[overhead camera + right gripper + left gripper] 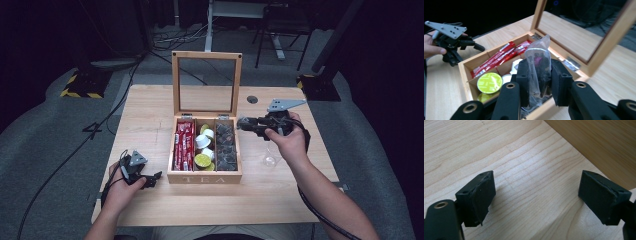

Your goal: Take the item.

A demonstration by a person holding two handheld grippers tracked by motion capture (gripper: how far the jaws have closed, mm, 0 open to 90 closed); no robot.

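Note:
An open wooden tea box point(204, 178) stands mid-table, its glass lid point(206, 55) upright. It holds red sachets point(185, 145) on the left, white and green-topped capsules point(202, 160) in the middle and dark tea bags point(226, 147) on the right. My right gripper point(243, 123) hovers over the box's right rear corner, shut on a clear plastic bag of dark tea point(539, 58) pinched between its pads point(524, 75). On the tabletop just left of the box rests my left gripper point(152, 179), jaws wide open point(536, 195) with bare wood between them.
A small clear item point(270, 161) lies on the table to the right of the box, under my right forearm. A round cable hole point(252, 99) sits in the tabletop behind the right gripper. Black stands and cables cover the floor beyond the table.

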